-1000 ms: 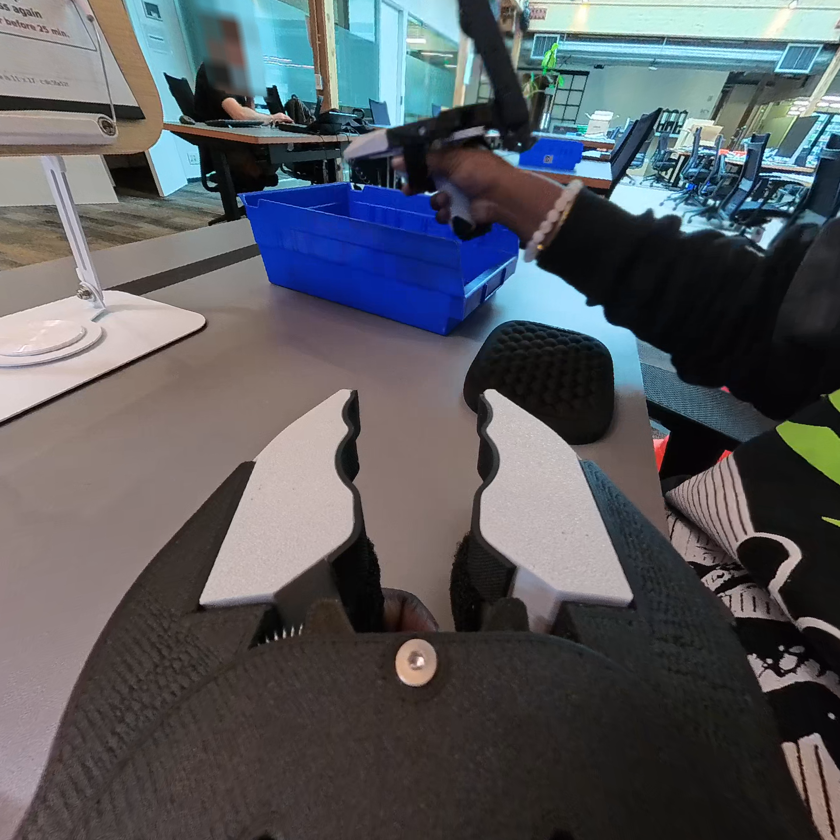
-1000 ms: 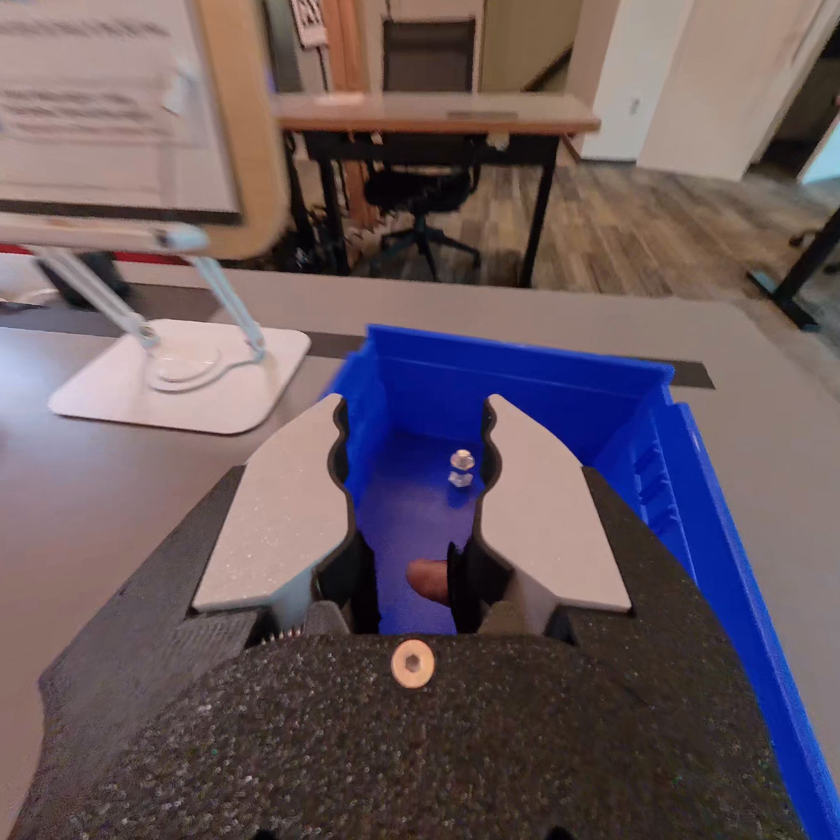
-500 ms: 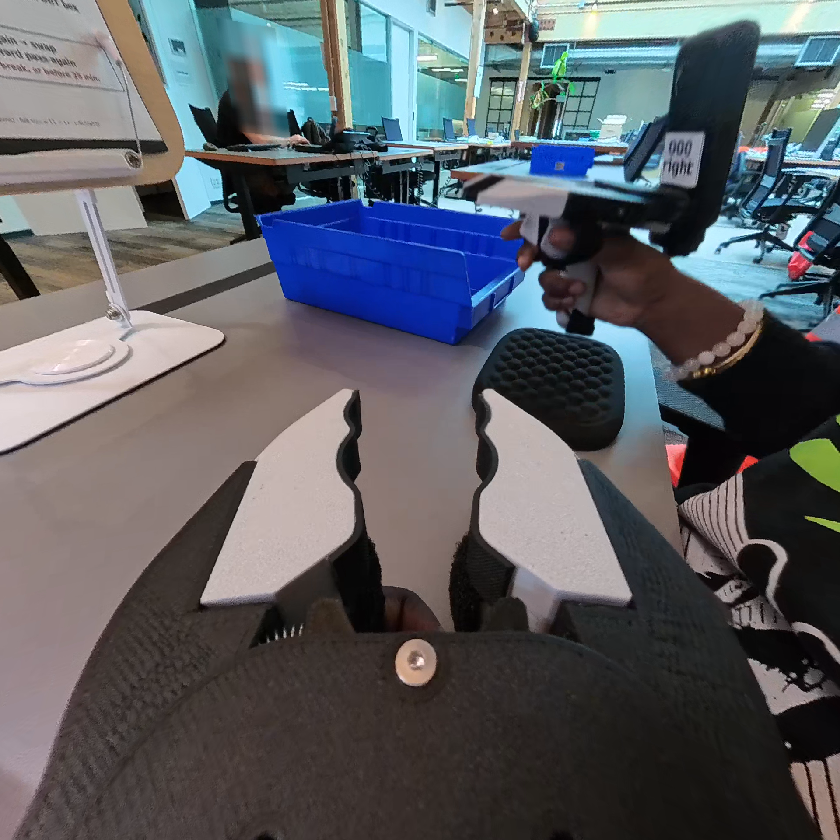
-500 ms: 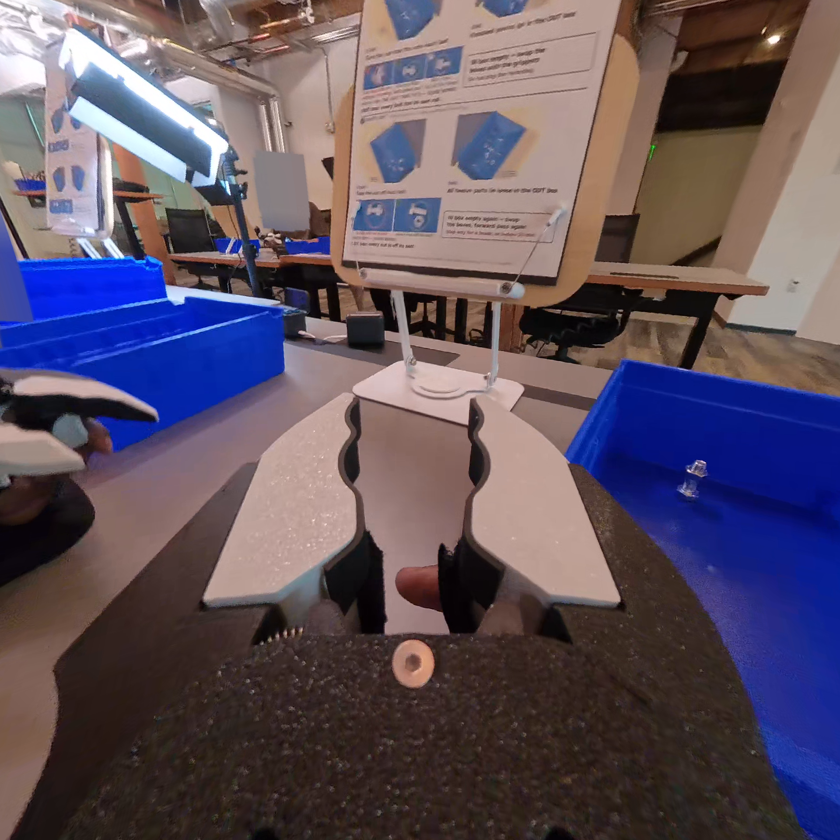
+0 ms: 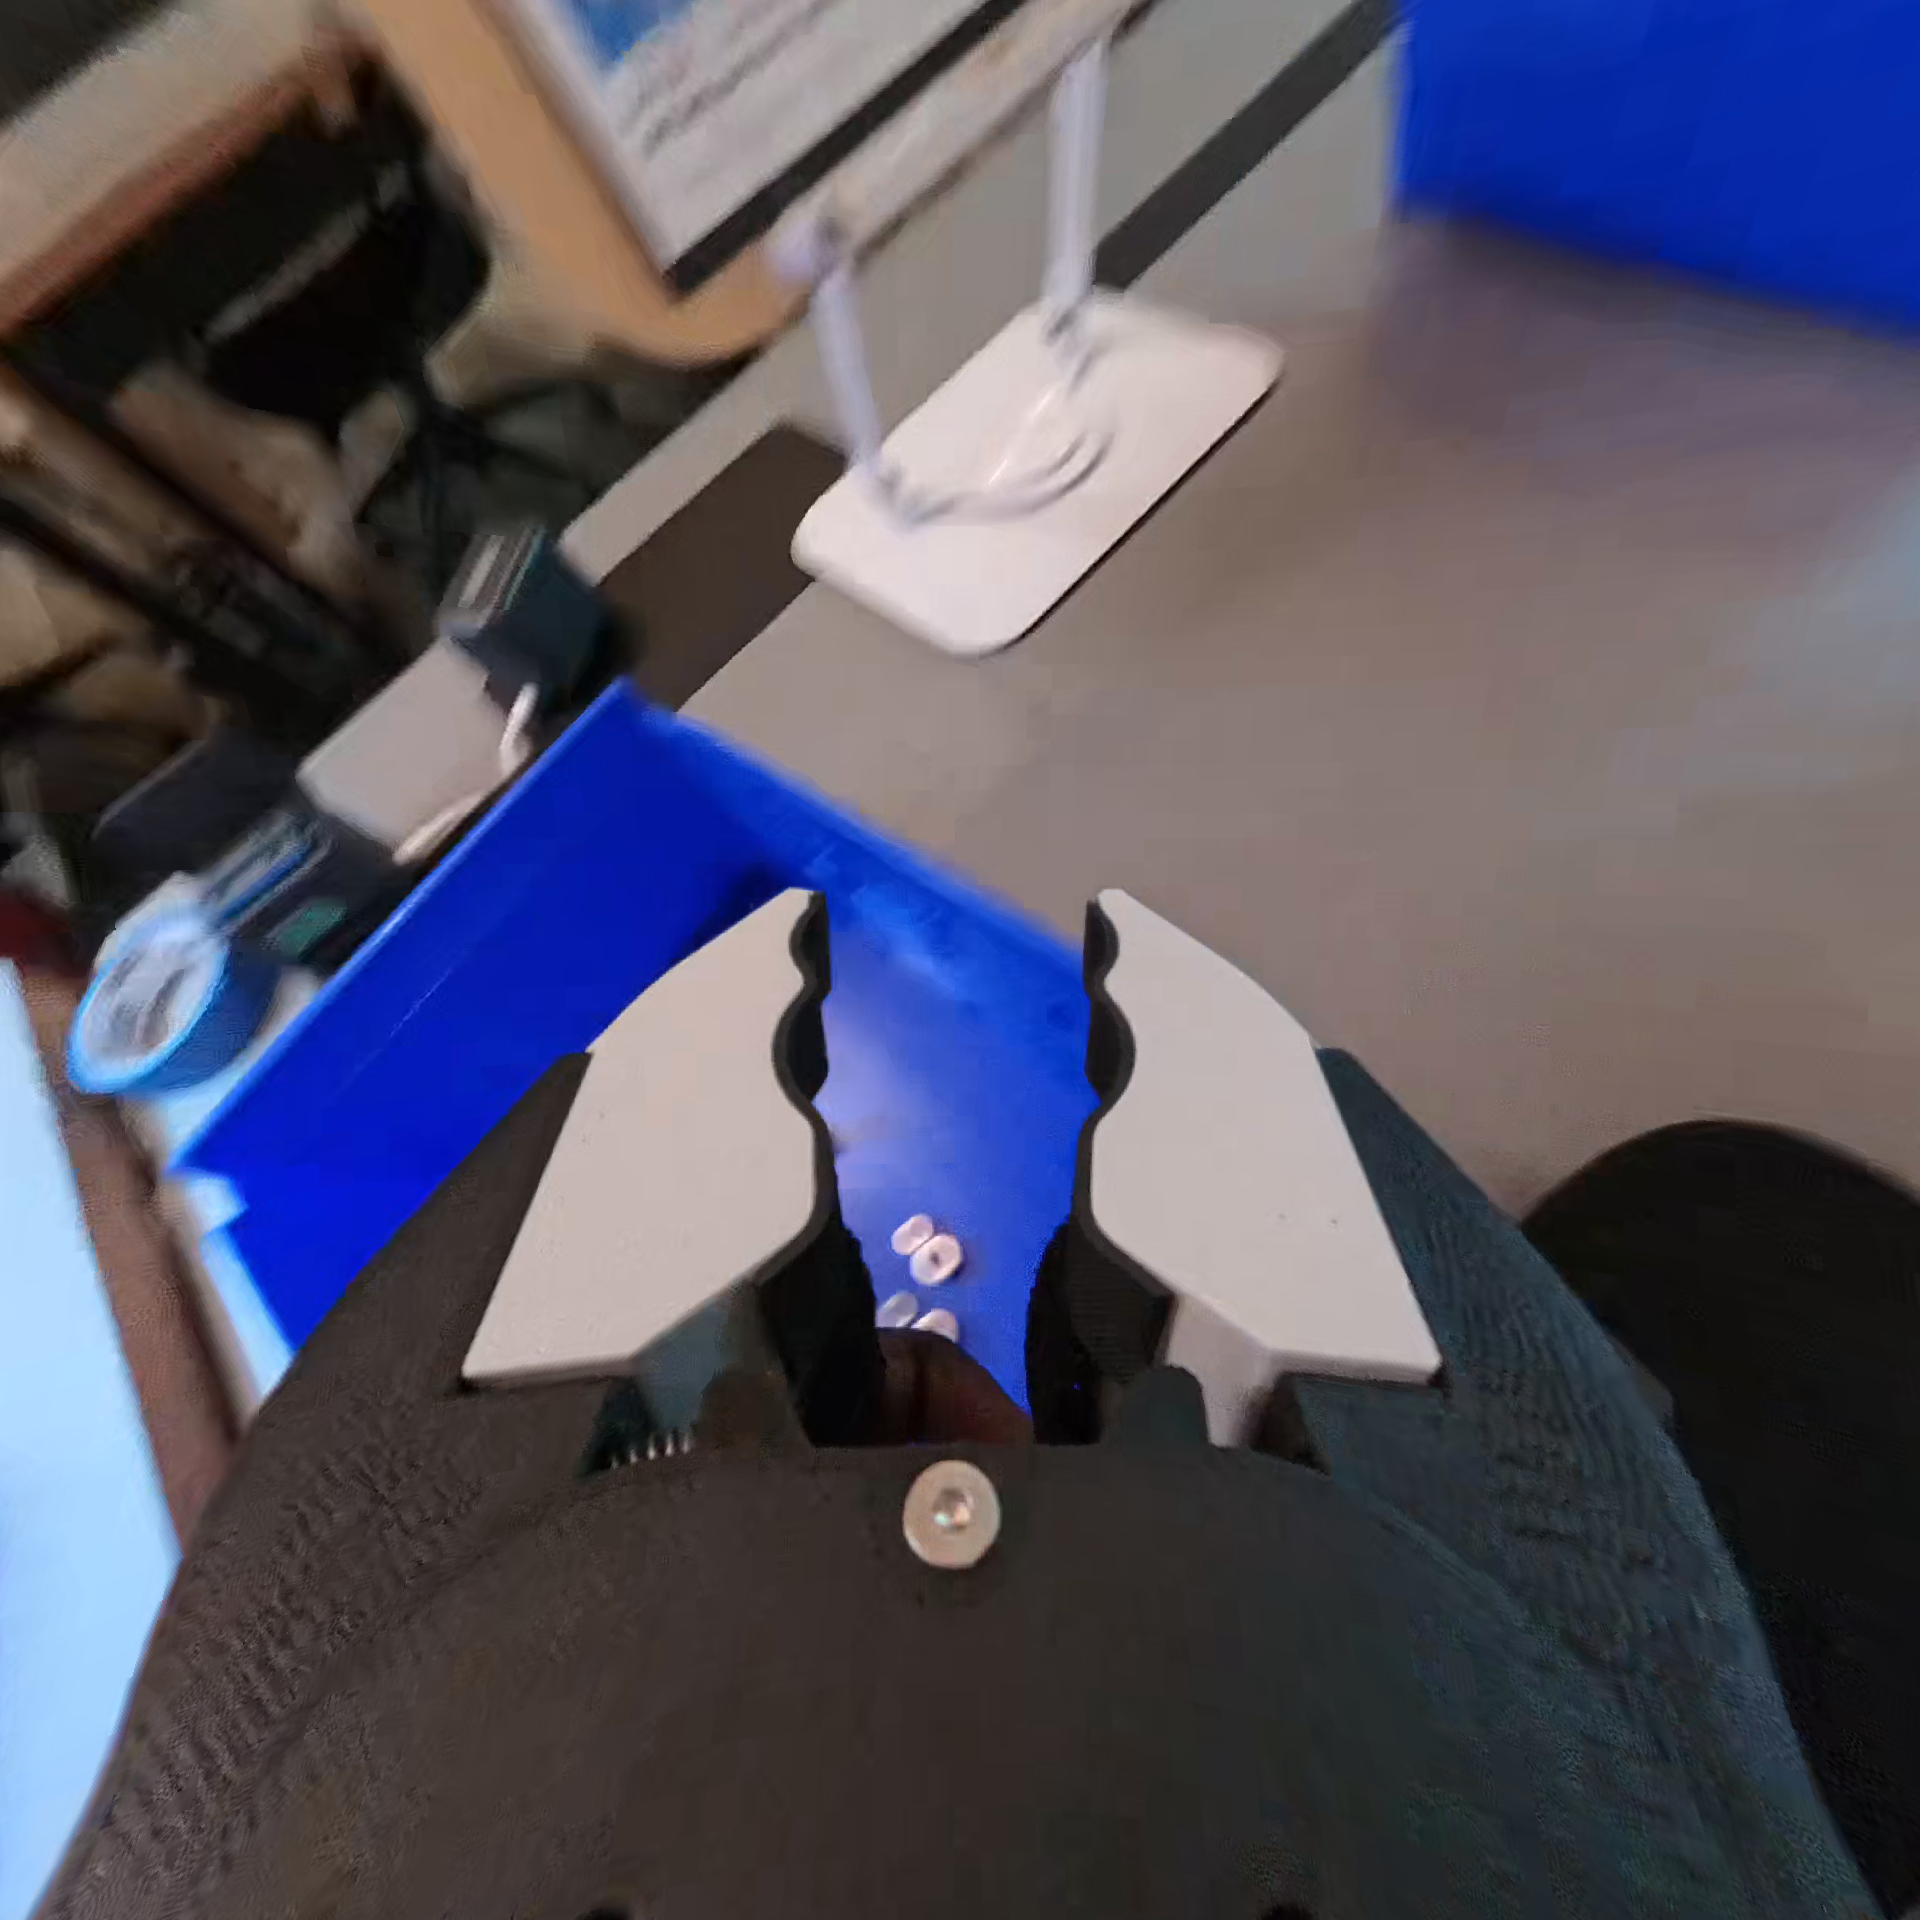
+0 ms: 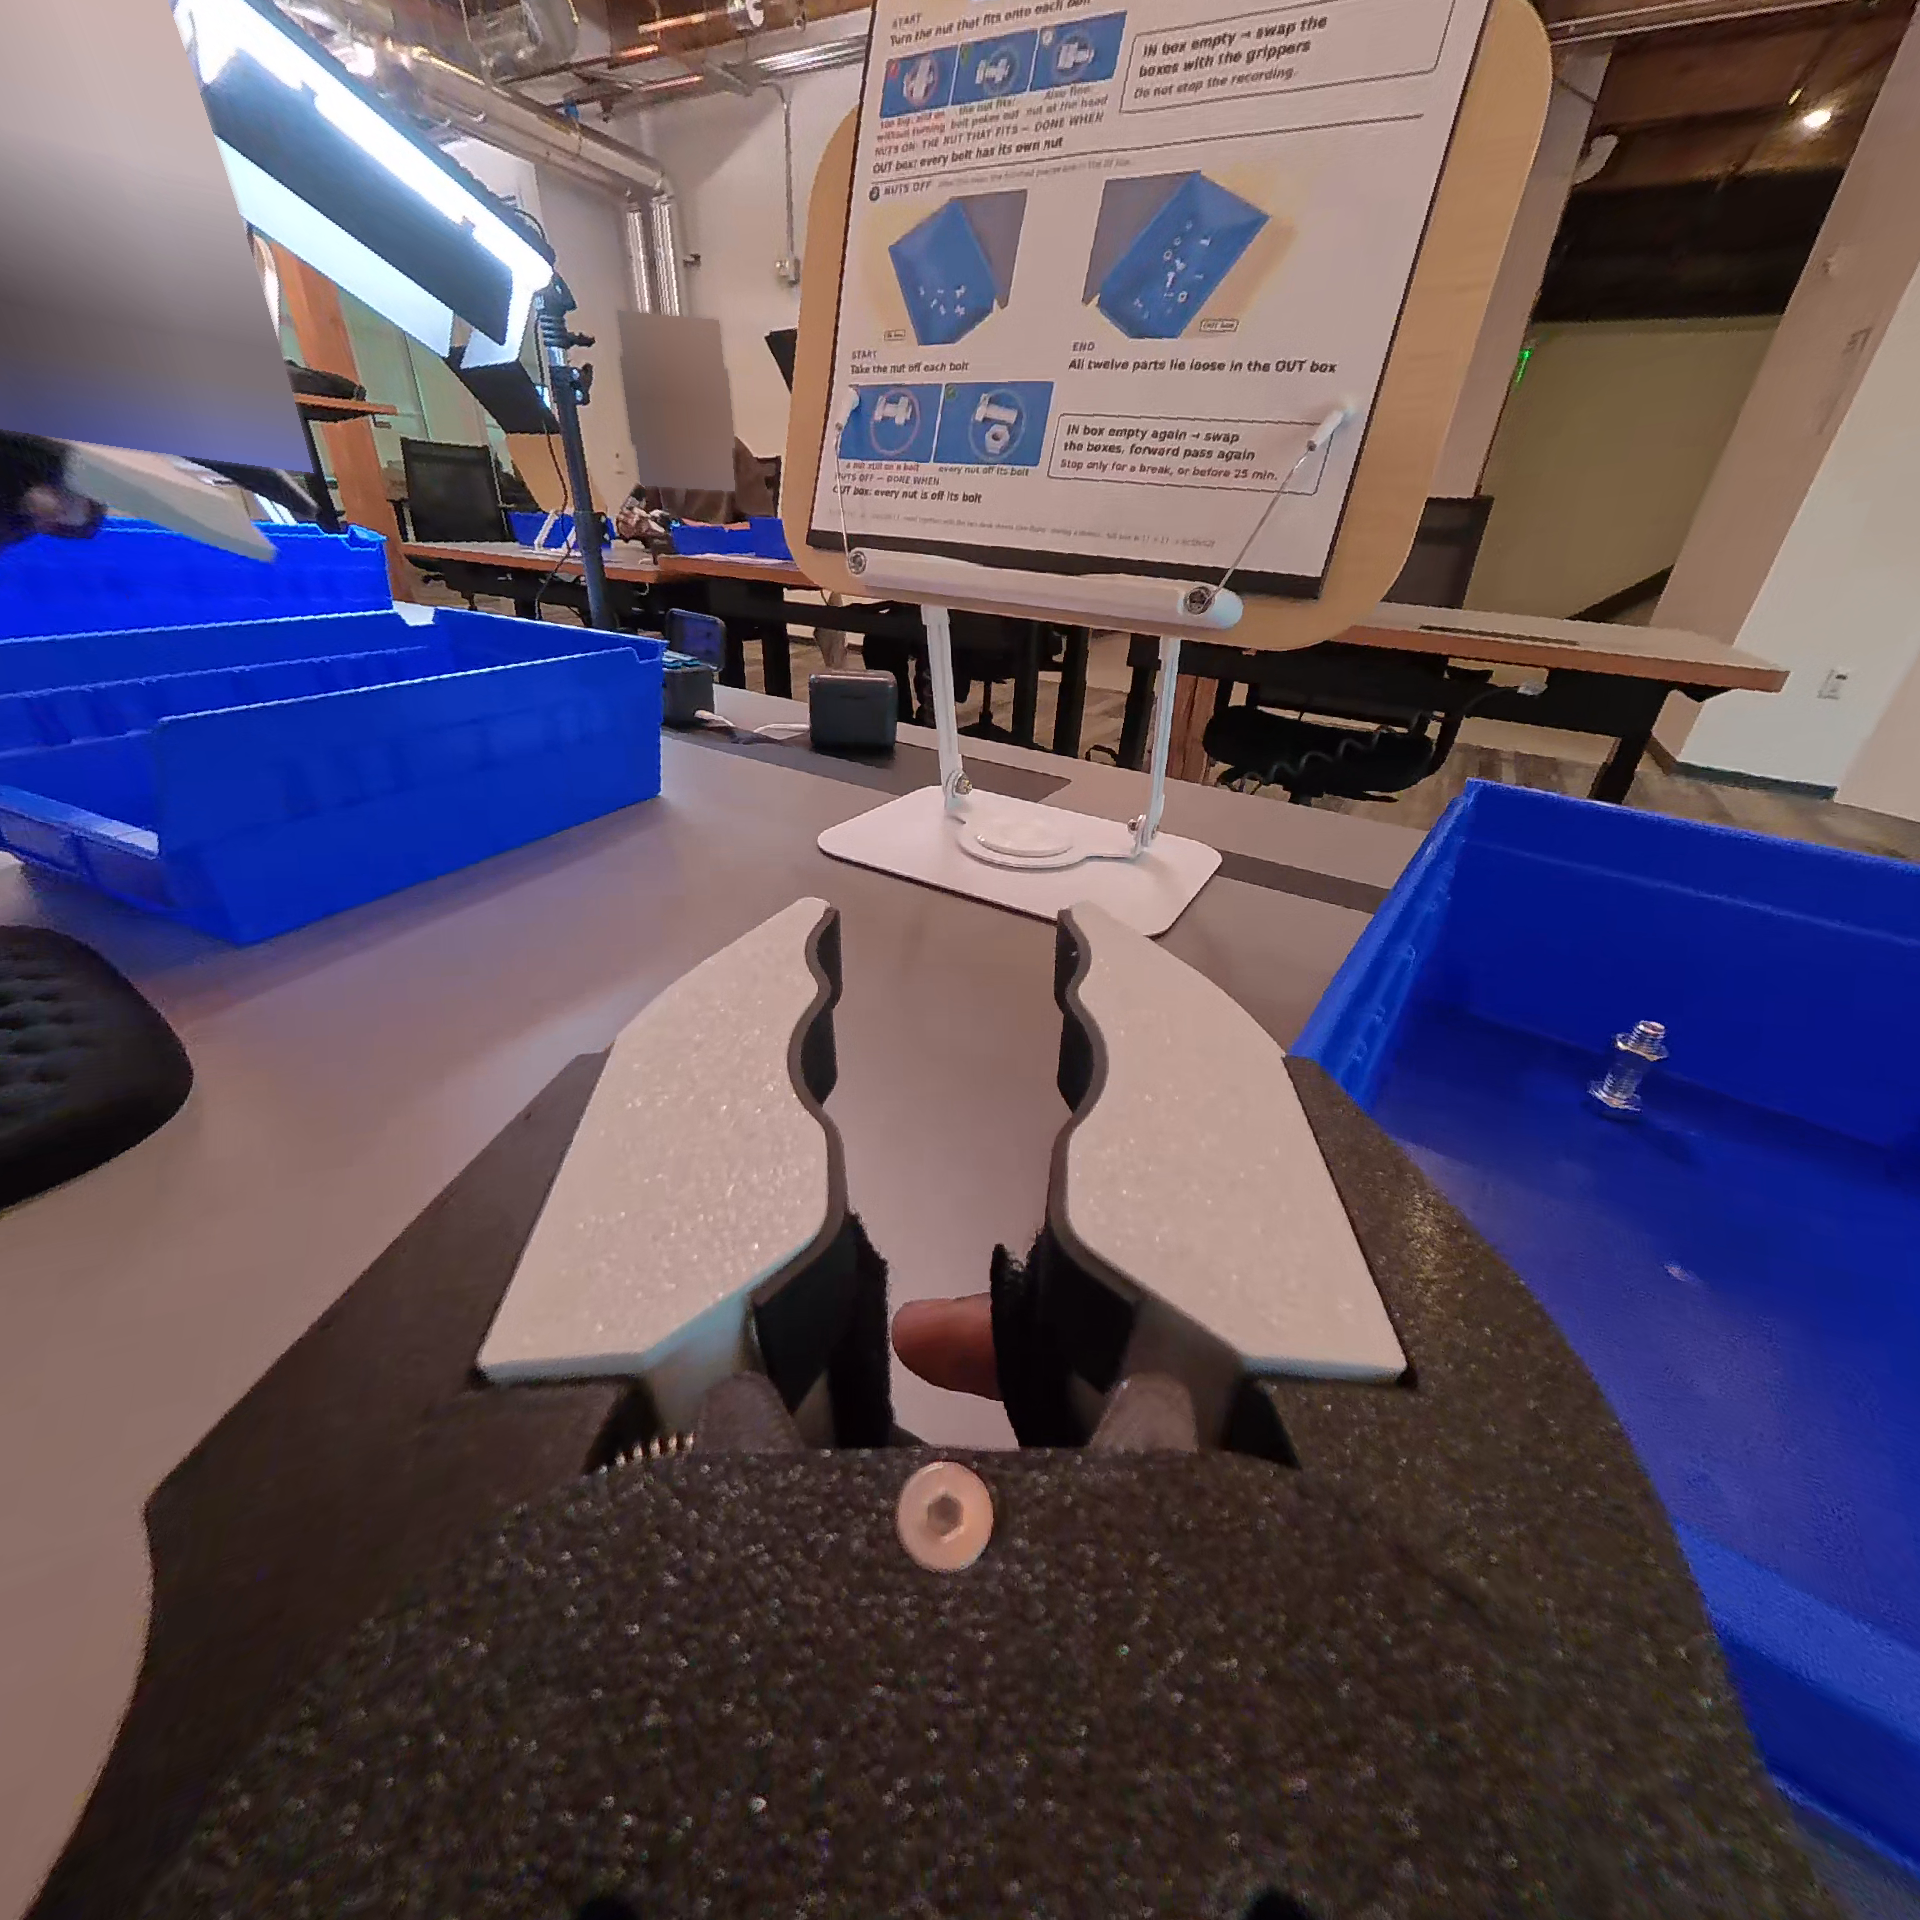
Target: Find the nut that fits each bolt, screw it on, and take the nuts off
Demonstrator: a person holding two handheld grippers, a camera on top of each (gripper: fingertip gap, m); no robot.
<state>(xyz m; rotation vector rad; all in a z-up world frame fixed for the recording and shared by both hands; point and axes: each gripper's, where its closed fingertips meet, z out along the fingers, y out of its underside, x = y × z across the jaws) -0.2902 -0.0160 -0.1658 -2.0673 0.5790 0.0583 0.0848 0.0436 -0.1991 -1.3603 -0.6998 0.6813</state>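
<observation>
My left gripper [image 5: 951,914] is open and empty, hovering over a blue bin [image 5: 499,987]. Several small silver metal parts [image 5: 925,1252] lie on the bin floor, seen between its fingers; the view is blurred, so I cannot tell nuts from bolts. My right gripper [image 6: 940,925] is open and empty above the grey table, pointing at the white stand base [image 6: 1023,852]. To its right, a second blue bin [image 6: 1455,935] holds one bolt with a nut on it [image 6: 1626,1070], standing upright. The left gripper [image 6: 177,499] also shows over the left bin [image 6: 312,748] in the right wrist view.
An instruction board [image 6: 1143,291] stands on the white base at the table's back middle. A black textured pad [image 6: 62,1049] lies near the front between the bins. A blue tape roll [image 5: 156,997] and small black boxes [image 6: 852,712] sit behind the left bin. Across from one pair of fingers to the other is roughly 40 cm.
My left gripper has swung left from the table middle to above the left bin. My right gripper left the right bin and now points at the stand. Both stayed open.
</observation>
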